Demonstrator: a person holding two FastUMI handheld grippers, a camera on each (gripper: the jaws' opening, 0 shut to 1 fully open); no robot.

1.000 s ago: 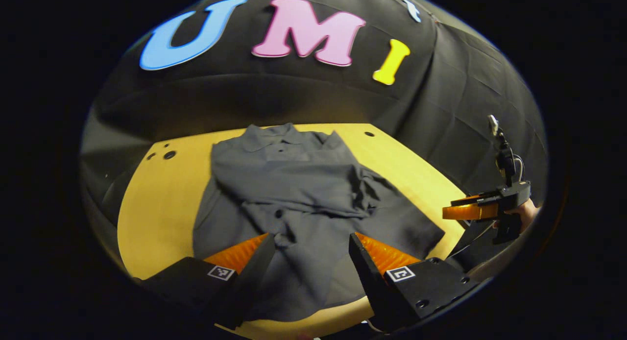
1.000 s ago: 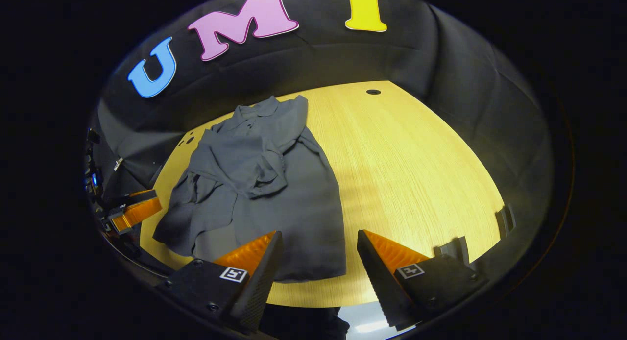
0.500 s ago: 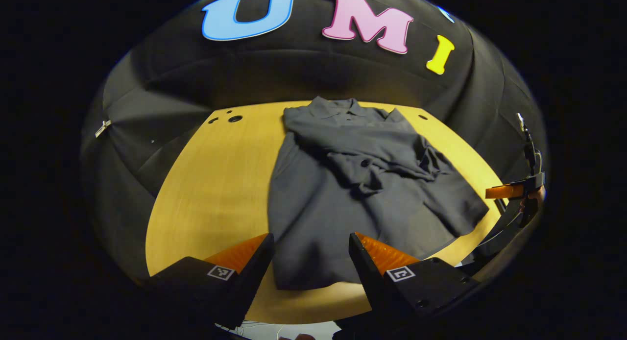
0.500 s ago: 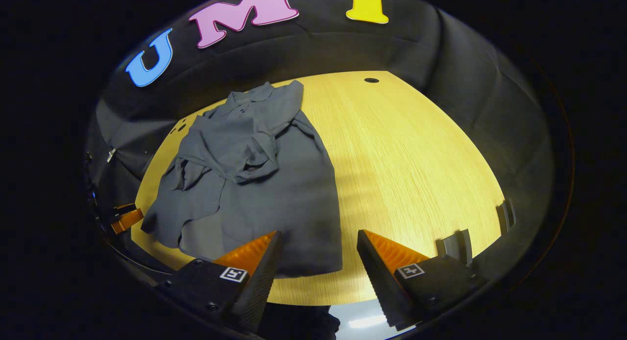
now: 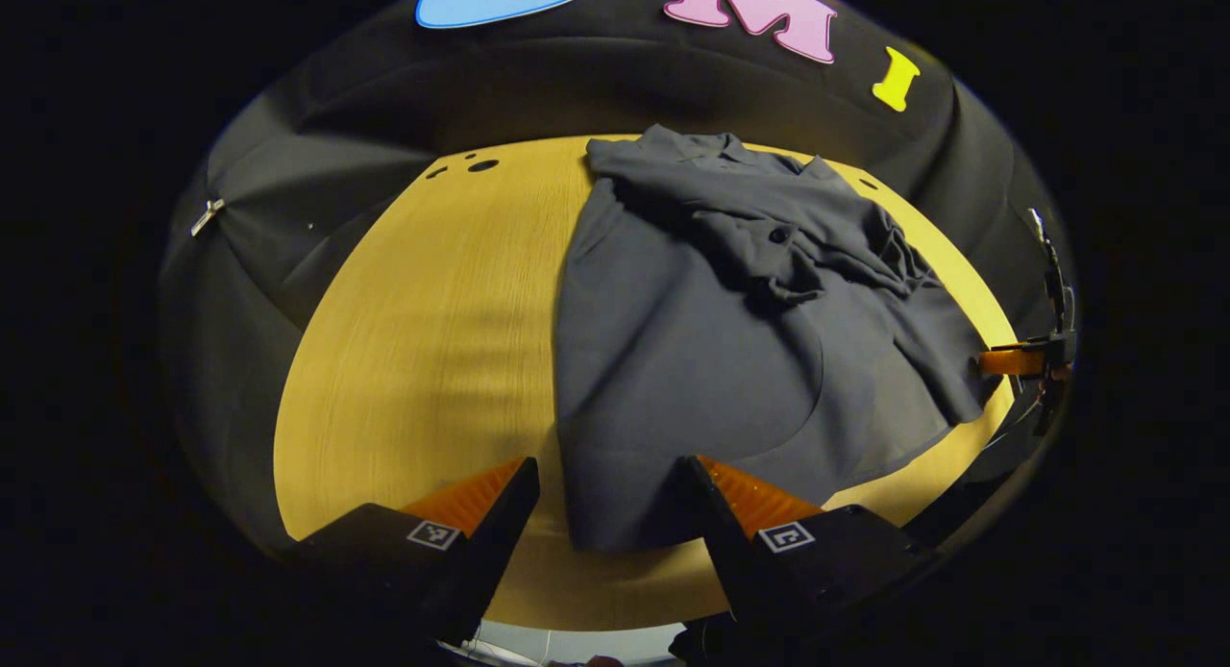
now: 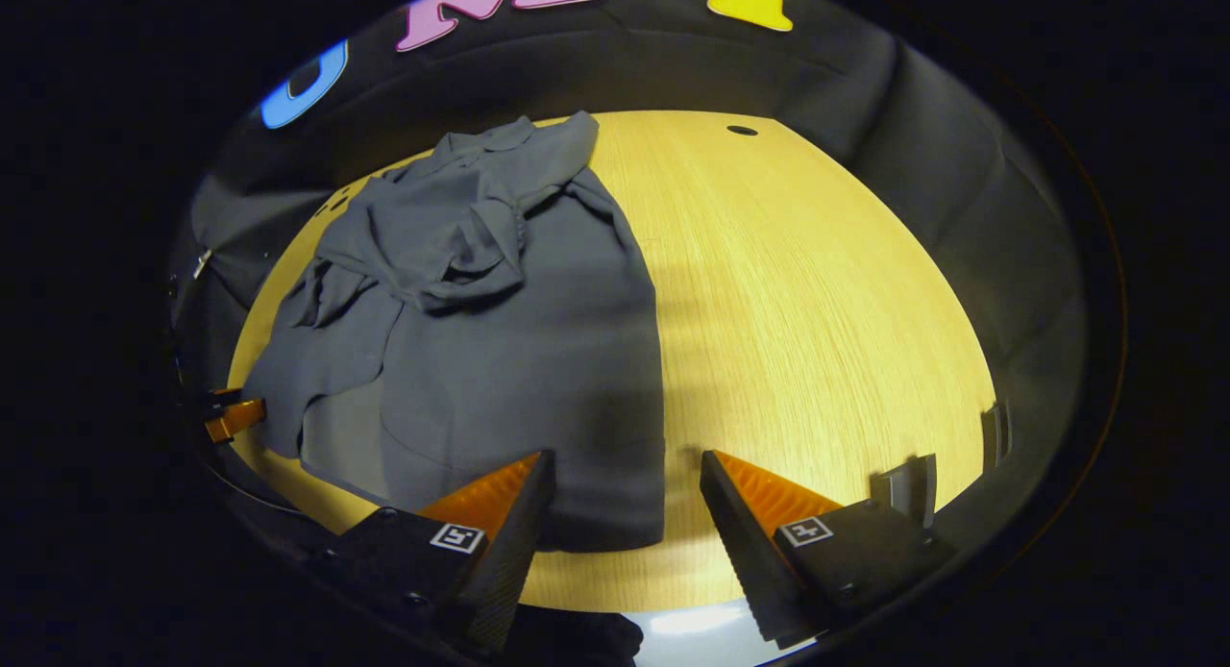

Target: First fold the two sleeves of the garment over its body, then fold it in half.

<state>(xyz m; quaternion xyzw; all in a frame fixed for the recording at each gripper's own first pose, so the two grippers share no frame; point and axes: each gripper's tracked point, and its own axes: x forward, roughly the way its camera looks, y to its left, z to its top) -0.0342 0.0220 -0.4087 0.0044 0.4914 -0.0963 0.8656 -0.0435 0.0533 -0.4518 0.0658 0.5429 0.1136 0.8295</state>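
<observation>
Dark grey collared shirt point(image 5: 711, 359), sleeves crossed on body: soft, light, limp. Best pinched at near hem corners. Left gripper point(image 5: 605, 499), right gripper point(image 6: 625, 494) fingers apart, empty.

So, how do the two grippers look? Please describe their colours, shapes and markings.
The left gripper and the right gripper look alike. Each has two wedge-shaped fingers, orange and ribbed on top with dark textured inner pads. They sit on black blocks with screws, and each block carries a small square black-and-white marker.
</observation>
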